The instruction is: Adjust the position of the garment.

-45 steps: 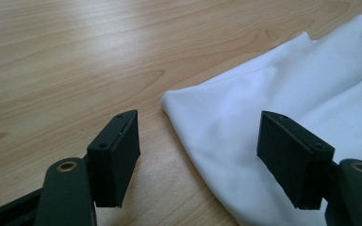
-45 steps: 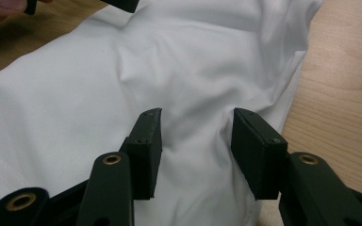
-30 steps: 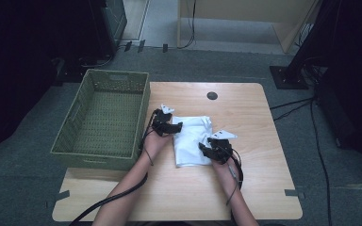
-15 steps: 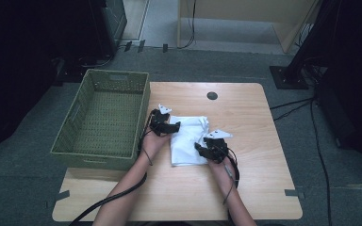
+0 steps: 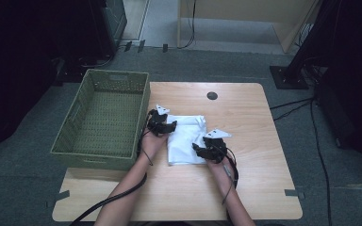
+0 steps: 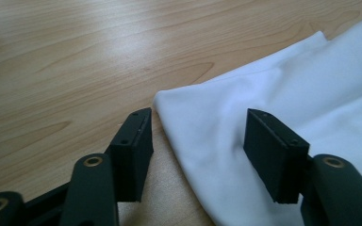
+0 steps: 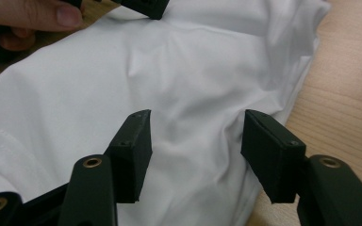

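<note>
The desk [image 5: 264,141] is a pale wooden top with a small dark round hole [image 5: 212,95] near its far edge. A green woven basket [image 5: 75,127] stands along its left side, hanging partly past the edge, and nothing lies in it. Between the basket and the middle of the desk lies a white cloth [image 5: 186,136], folded into a rough rectangle and flat on the wood, just beside the basket.

The step in hand looks like taking hold of the folded cloth from both sides. The left hand-held gripper [image 5: 162,126] sits at the cloth's far left corner; in the left gripper view its jaws stand partly apart and have just been closing, one finger [image 6: 132,141] over bare wood and the other over the fabric [image 6: 283,94], with the cloth's rounded edge between them but not yet pinched. The right hand-held gripper [image 5: 207,149] sits at the near right edge; its jaws have just been opening and stand moderately wide over the cloth [image 7: 193,80], the pads clear of it.

The next move likely calls for both pairs of jaws to sink onto the edges and close on all the layers together, so the fold does not slip open when lifted, perhaps toward the basket.

The cloth is smooth and thin, with soft wrinkles and a stitched hem [image 7: 0,134] showing at one side
</note>
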